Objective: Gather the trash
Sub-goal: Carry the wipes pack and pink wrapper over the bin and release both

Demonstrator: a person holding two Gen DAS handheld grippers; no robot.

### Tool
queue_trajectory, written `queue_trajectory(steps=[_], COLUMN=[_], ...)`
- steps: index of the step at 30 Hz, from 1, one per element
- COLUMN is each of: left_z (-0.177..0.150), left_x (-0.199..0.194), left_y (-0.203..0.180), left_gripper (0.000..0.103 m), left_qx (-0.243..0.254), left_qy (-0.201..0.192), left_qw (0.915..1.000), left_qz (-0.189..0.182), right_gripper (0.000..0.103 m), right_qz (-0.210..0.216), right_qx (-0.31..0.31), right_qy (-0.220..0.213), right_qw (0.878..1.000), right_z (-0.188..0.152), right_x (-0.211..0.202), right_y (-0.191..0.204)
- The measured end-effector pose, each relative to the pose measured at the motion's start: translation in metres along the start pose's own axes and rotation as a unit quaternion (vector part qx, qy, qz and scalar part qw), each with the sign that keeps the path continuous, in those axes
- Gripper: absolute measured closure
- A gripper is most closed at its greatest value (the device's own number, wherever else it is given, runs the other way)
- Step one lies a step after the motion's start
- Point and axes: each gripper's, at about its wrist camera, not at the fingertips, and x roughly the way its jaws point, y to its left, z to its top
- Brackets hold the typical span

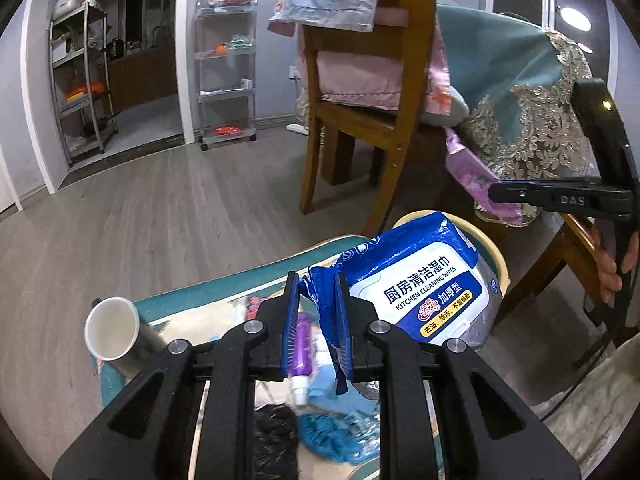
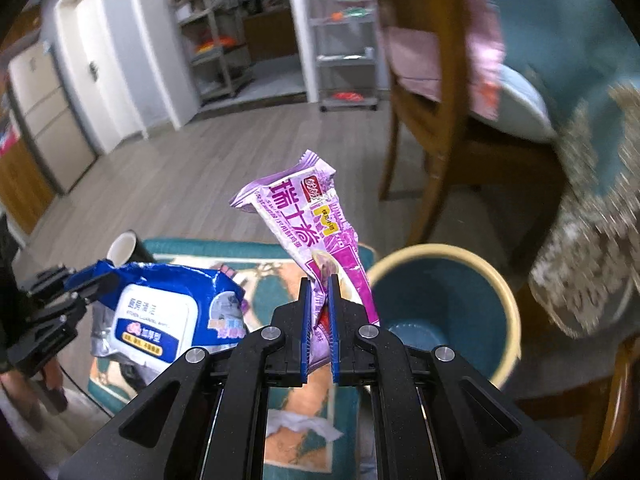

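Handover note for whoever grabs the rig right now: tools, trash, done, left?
Left tool: shut on the blue wipes pack, held above the rug.
Right tool: shut on the purple wrapper, held up just left of the bin.
Done: both items picked up; the bin looks empty.
Left: drop both in the bin, then collect the paper cup, purple tube and tissue from the rug.
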Motion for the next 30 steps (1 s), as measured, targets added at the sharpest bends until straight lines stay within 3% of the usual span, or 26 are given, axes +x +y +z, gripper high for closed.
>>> queue_trajectory(steps=[7, 21, 30], left_z=[0.009, 0.017, 0.016], left_x=[0.025, 0.081, 0.124], left_y=[-0.035, -0.1, -0.121], left_gripper=[0.086, 0.086, 0.086], left_qx=[0.016, 0.048, 0.046], left_qy=[0.003, 0.027, 0.056], left_qw=[0.9997, 0.9971, 0.9965], left_qz=[-0.018, -0.052, -0.042], right_gripper=[0.094, 0.094, 0.094], right_qz=[-0.015, -0.047, -0.054], right_qx=[0.047, 0.086, 0.107], right_qy=[-0.009, 0.013, 0.043], right_qw=[0.999, 0.995, 0.992], right_z=[-0.014, -0.036, -0.047], right_x=[-0.016, -0.004, 0.027], right_y=[-0.038, -0.097, -0.126])
